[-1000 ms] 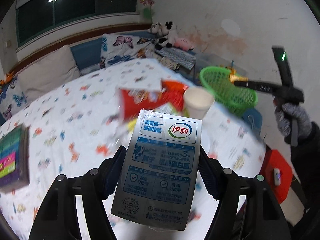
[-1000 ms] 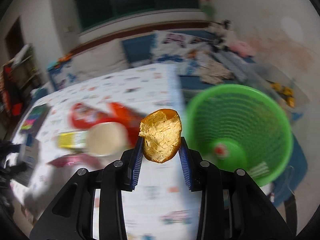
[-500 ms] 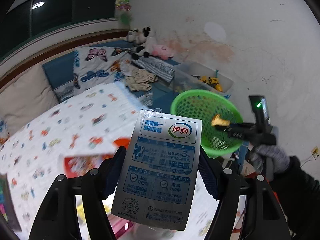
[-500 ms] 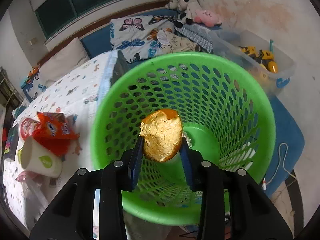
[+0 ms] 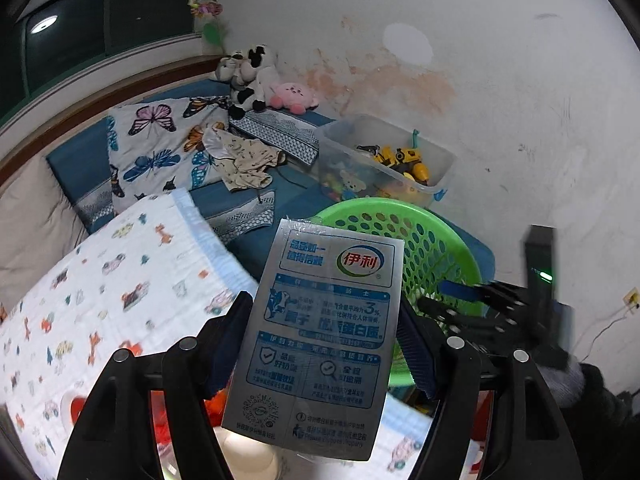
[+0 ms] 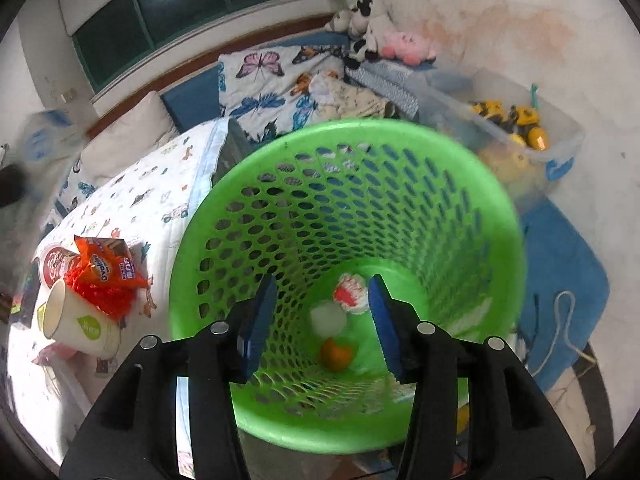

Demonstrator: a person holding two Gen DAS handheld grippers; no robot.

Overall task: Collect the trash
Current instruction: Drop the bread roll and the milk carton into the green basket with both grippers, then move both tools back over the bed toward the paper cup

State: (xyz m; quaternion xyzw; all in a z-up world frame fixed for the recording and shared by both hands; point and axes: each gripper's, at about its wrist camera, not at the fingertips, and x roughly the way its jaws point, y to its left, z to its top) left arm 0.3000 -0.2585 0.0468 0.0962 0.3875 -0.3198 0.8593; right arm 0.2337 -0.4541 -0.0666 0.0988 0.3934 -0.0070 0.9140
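Note:
My left gripper [image 5: 324, 340] is shut on a silver and blue milk carton [image 5: 320, 336], held upright near the rim of the green mesh basket [image 5: 424, 240]. My right gripper [image 6: 320, 320] hangs over the same basket [image 6: 280, 184], its jaws opening with nothing between the pads. An orange peel [image 6: 336, 354] lies on the basket floor beside a white wad [image 6: 328, 318] and a red and white wrapper [image 6: 352, 294]. In the left wrist view the right gripper [image 5: 460, 300] shows blurred above the basket's right side, held by a gloved hand [image 5: 576, 380].
On the patterned bedspread [image 6: 152, 196] lie an orange Ovaltine packet [image 6: 106, 268], a red cup [image 6: 54, 266] and a white paper cup [image 6: 76, 320]. A clear toy bin [image 5: 384, 160] stands by the stained wall. Pillows and plush toys [image 5: 256, 76] fill the far corner.
The right gripper moved over the basket, opened and let the orange peel fall to the bottom. The left gripper swung right with the carton towards the basket.

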